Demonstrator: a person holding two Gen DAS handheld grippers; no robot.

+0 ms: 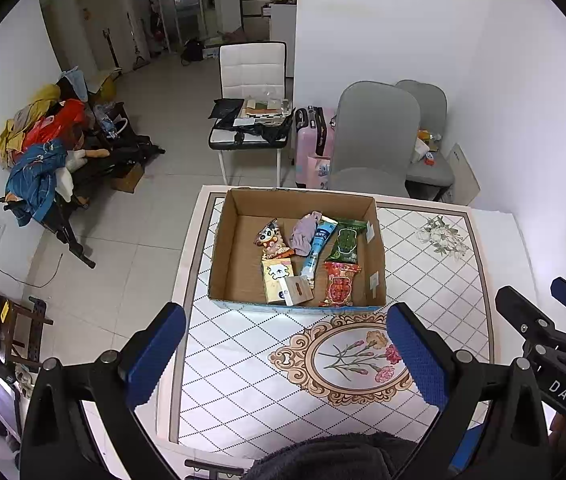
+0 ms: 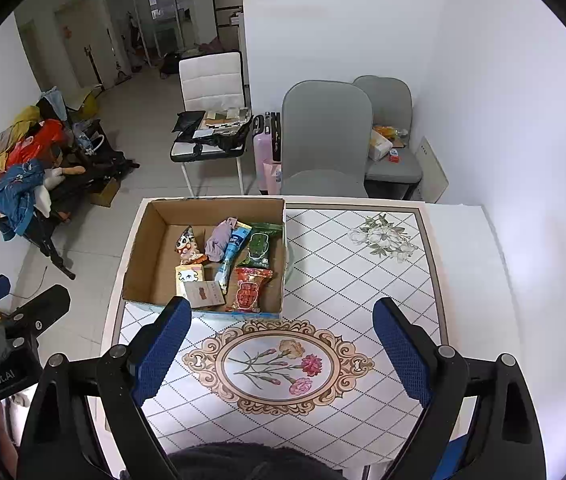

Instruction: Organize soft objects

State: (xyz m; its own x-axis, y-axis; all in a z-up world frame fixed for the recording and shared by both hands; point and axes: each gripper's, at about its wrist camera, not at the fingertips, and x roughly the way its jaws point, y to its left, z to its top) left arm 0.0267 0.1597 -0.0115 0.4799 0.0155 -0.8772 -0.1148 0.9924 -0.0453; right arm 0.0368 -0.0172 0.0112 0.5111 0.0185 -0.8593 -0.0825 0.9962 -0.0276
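We hold our left gripper (image 1: 287,360) up over the table (image 1: 423,280), and its two blue fingers (image 1: 155,356) are wide apart with nothing between them. Our right gripper (image 2: 283,356) is the same: its fingers (image 2: 401,356) are spread wide and hold nothing. The two grippers hang side by side, and each camera sees a bit of the other one at its edge.

Right under both grippers is a flower picture (image 2: 279,364) on the table cover. Just past that, ahead of the left gripper and a little to the left of the right one, sits a cardboard box (image 1: 227,252) with its top open.

The soft things are all inside the box. A red snack bag (image 1: 339,284) lies at the near right. Beyond it is a green pack (image 1: 347,240). Next to those lies a long blue tube (image 1: 317,248), and a purple cloth (image 1: 305,232) is bunched up beside it. A cartoon snack bag (image 1: 271,240) lies to the left of the cloth. Nearer to us are a tissue pack (image 1: 277,280) and a small card (image 1: 297,290) resting on it.

Far behind the table stand two grey chairs (image 1: 375,136).
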